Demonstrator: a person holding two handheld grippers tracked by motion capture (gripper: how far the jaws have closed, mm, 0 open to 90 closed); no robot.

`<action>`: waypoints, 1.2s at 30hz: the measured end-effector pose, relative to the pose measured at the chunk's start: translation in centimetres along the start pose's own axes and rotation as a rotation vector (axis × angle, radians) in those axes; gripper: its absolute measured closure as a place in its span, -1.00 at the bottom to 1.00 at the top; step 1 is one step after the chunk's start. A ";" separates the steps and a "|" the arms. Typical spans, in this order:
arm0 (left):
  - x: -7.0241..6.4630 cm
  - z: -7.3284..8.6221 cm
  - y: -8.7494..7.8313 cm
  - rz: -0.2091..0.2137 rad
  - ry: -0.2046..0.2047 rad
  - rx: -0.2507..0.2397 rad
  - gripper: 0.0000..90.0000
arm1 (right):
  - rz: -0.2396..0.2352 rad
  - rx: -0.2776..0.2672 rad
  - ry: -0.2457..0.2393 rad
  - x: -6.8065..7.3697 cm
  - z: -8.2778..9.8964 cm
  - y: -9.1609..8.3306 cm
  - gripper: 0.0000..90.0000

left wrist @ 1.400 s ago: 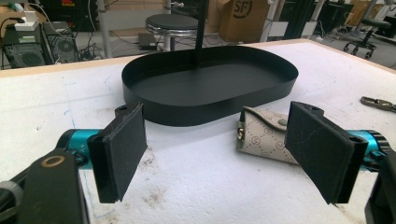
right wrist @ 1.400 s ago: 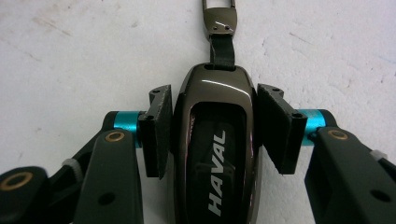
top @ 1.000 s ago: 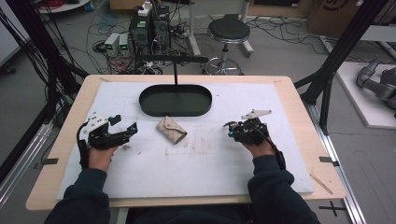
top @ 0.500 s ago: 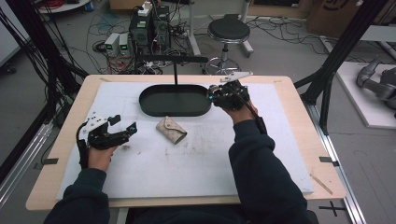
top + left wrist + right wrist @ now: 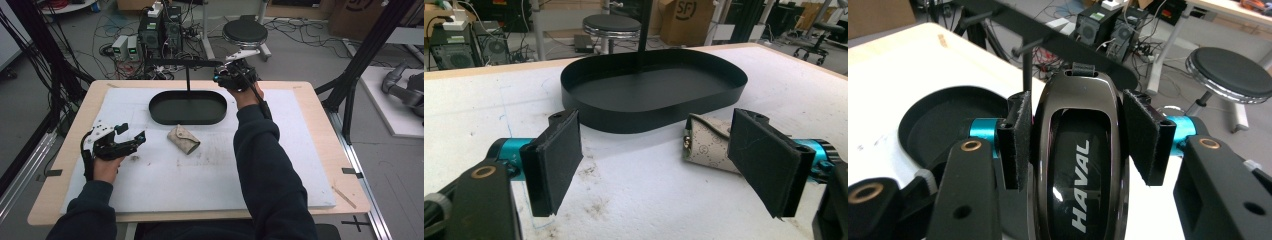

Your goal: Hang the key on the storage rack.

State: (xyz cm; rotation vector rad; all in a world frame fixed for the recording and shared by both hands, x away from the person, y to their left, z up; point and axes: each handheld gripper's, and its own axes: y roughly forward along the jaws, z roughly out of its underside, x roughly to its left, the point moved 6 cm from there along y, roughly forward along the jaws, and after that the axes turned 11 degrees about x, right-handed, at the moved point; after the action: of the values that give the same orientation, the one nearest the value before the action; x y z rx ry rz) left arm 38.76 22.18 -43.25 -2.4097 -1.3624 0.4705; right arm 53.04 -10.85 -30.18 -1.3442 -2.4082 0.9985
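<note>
Two grippers: right gripper (image 5: 1075, 145) clamps a glossy dark oval HAVAL car key fob (image 5: 1078, 165) above the black oval metal tray (image 5: 187, 107); left gripper (image 5: 656, 160), jaws wide, rests near a beige patterned pouch (image 5: 709, 145).

The high view looks forward and down from above the person's side, taking in the whole table (image 5: 320, 150). The left gripper view sits low near the tabletop, looking level along its jaws: the tray (image 5: 651, 90) lies ahead beyond them and the pouch (image 5: 706, 145) just inside the right jaw. The right gripper view rides high, very close on the key fob (image 5: 1080, 165) between its jaws, with the tray (image 5: 943, 125) beyond the left jaw. All three views share the tray (image 5: 187, 107).
</note>
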 end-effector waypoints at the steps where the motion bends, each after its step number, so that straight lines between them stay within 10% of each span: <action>1: 0.0 0.0 0.0 0.001 -0.001 0.001 -0.52 | -0.002 -0.013 0.018 -0.2 -0.7 0.2 0.10; 18: 0.3 0.2 -0.3 -0.002 -0.004 0.004 -0.52 | 0.066 0.003 0.129 -2.0 -1.5 2.0 0.10; 24: 0.3 0.2 -0.3 -0.002 -0.002 0.003 -0.51 | 0.111 0.088 0.105 -2.9 1.0 3.1 0.10; 36: 0.3 0.2 -0.3 -0.004 -0.004 0.005 -0.51 | 0.044 0.179 0.109 -2.3 4.4 6.9 0.10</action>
State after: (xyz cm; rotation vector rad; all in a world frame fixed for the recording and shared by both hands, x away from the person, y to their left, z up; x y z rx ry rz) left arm 38.58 22.67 -43.34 -2.4032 -1.3664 0.4774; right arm 56.90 -12.27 -37.60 -1.3556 -2.1638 1.0930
